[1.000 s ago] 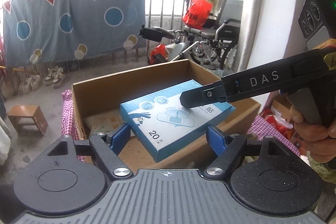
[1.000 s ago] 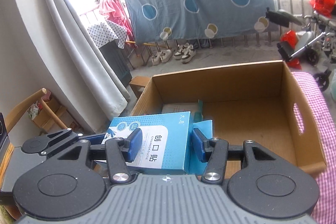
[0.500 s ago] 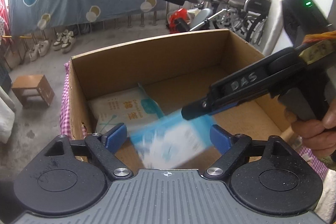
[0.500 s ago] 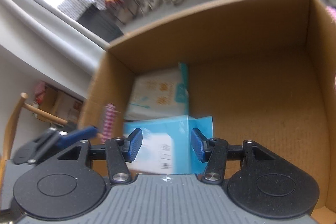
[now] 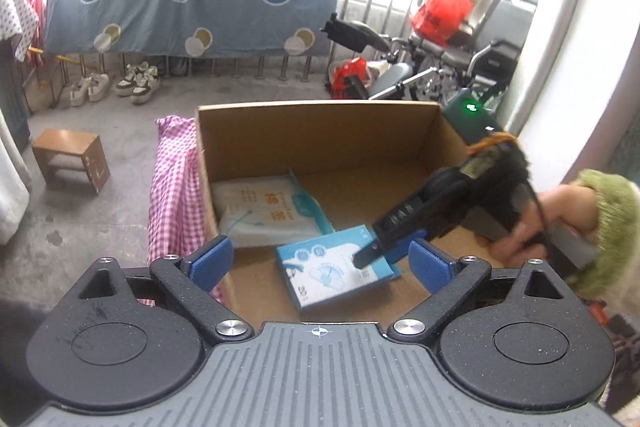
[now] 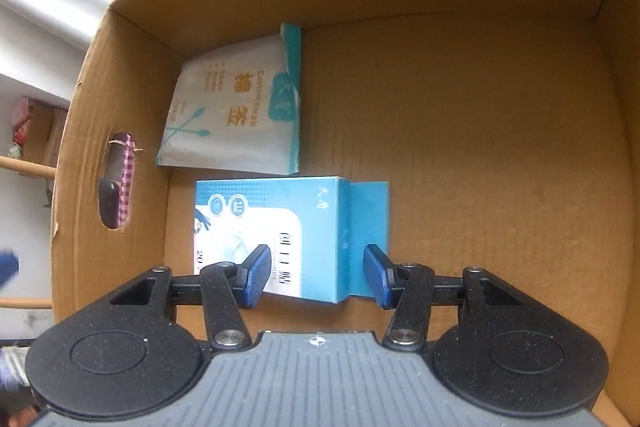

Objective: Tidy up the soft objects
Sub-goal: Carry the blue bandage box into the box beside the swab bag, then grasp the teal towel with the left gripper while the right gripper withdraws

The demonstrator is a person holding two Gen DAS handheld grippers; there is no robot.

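Inside the cardboard box (image 6: 480,107), the blue box (image 6: 280,235), long axis left-right, sits pinched by the right hand-held gripper (image 6: 314,275), just near of the cotton-swab pack (image 6: 236,115), while the left hand-held gripper (image 5: 316,259) hangs spread and empty.

**Blue box going into the carton**

The left gripper (image 5: 318,263) is hovering over the near edge of the cardboard carton (image 5: 320,131), its jaws having just been opening, nothing between them. Inside, the right gripper (image 5: 370,255) is gripping a blue box (image 5: 324,275) beside a white cotton-swab pack (image 5: 260,211). A hand (image 5: 536,223) in a green fuzzy sleeve (image 5: 600,227) is holding it. A pink checked cloth (image 5: 174,187) is hanging alongside.
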